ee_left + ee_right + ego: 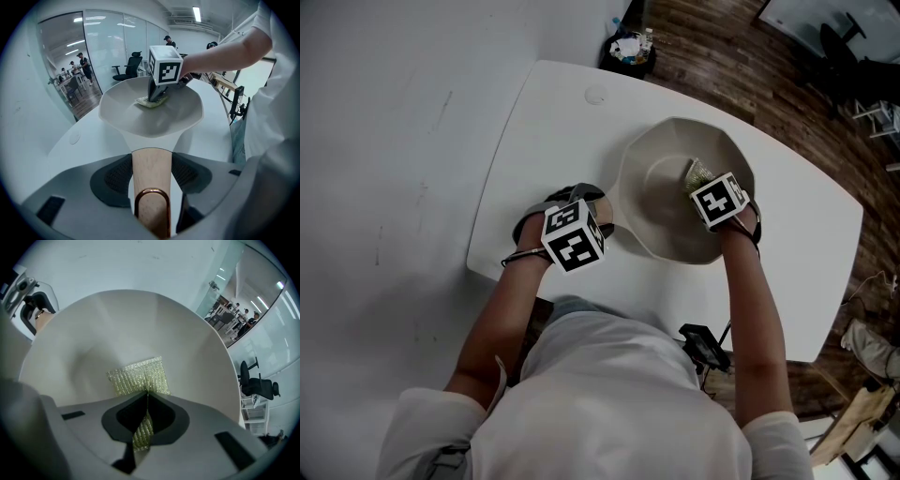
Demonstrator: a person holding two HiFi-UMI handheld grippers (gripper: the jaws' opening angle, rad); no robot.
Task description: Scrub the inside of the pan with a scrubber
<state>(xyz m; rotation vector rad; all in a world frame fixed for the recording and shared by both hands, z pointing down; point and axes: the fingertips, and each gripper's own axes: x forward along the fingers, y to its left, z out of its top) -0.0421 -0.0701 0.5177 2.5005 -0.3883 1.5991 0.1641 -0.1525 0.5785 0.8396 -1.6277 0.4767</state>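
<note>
Pan (661,202): pale grey, faceted, wide-mouthed, standing upright on the white table (544,122) in front of you. Handle (151,161): light wood with a copper loop (152,206) at its end, running from the pan's rim back to your left side. Left hand-held gripper (150,178): your jaws are clamped on the handle, one dark pad against each flank of the wood; from the head view it sits just beside the pan's left rim. Scrubber (138,376): yellow-green mesh, inside the pan, on the side away from the handle. Right hand-held gripper (146,401): your jaws are closed on the scrubber's near edge, a fold of mesh pinched between the pads, the rest fanned out flat against the pan's inner surface. From the head view this gripper reaches down over the pan's right rim into the bowl, its marker cube uppermost. Surroundings: a bin (628,47) with rubbish past the table's far edge, on a dark wooden floor (722,56).
</note>
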